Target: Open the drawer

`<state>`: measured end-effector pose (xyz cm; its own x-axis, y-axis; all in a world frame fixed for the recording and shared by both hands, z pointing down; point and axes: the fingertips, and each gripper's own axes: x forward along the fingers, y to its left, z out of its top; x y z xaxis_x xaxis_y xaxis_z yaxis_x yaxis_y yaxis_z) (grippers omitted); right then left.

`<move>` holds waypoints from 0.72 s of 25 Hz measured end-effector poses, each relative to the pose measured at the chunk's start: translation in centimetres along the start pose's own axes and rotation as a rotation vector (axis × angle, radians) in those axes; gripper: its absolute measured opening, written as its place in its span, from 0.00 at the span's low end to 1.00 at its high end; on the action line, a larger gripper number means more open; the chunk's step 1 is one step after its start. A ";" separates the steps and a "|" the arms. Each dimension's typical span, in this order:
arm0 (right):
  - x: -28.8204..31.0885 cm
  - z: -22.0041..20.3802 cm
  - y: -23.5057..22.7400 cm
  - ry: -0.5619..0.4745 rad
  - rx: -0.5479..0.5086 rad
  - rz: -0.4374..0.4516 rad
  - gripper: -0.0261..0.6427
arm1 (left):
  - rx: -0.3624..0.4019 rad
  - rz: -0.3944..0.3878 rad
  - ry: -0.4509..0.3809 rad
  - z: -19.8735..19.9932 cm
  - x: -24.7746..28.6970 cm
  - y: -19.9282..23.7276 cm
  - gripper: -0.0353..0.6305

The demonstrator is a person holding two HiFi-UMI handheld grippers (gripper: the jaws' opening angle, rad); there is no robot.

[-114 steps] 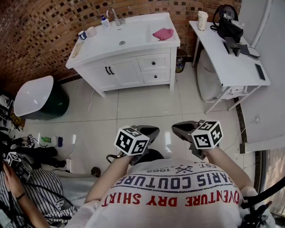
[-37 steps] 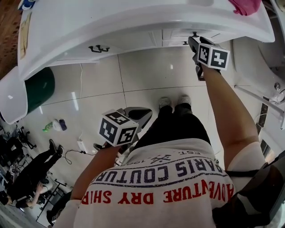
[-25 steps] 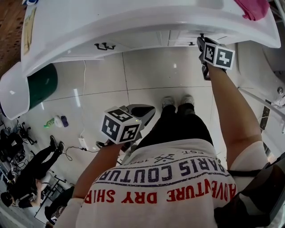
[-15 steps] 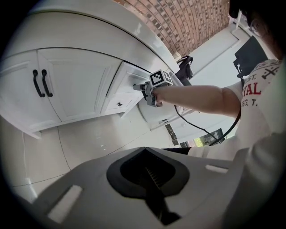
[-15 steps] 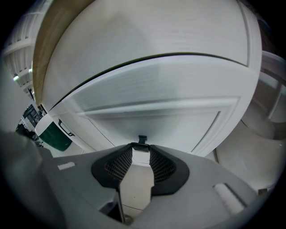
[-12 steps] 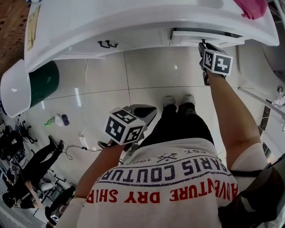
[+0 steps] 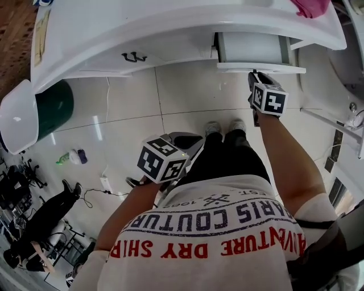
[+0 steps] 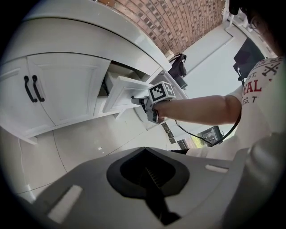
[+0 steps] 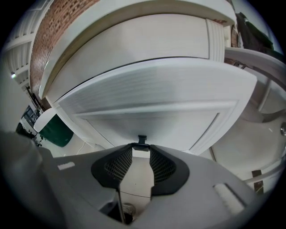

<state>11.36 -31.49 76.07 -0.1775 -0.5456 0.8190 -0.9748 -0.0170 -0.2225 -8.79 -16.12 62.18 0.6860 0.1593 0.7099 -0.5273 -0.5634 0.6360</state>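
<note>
The white vanity has its top right drawer pulled out, and its inside shows bare. My right gripper is at the drawer's front panel, shut on the small dark drawer handle, which sits between its fingertips. The left gripper view shows the same drawer standing out from the cabinet, with the right gripper at its front. My left gripper hangs low near my legs, away from the vanity. Its jaws are shut, with nothing in them.
Two dark door handles sit on the cabinet left of the drawer. A pink cloth lies on the countertop. A white tub over a green base stands at the left. Another person is on the floor at lower left.
The drawer has slid out from nearly closed to wide open, as the right gripper drew back toward me with its handle. The left gripper has barely shifted.
</note>
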 end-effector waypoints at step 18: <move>-3.8 -4.9 0.4 0.034 0.004 -0.041 0.23 | 0.012 -0.025 -0.006 0.1 -0.9 -1.1 0.03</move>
<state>11.01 -25.34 75.46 -0.1419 -0.5159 0.8448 -0.9808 -0.0421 -0.1905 -8.74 -15.74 60.83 0.7018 0.1687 0.6921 -0.5042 -0.5687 0.6499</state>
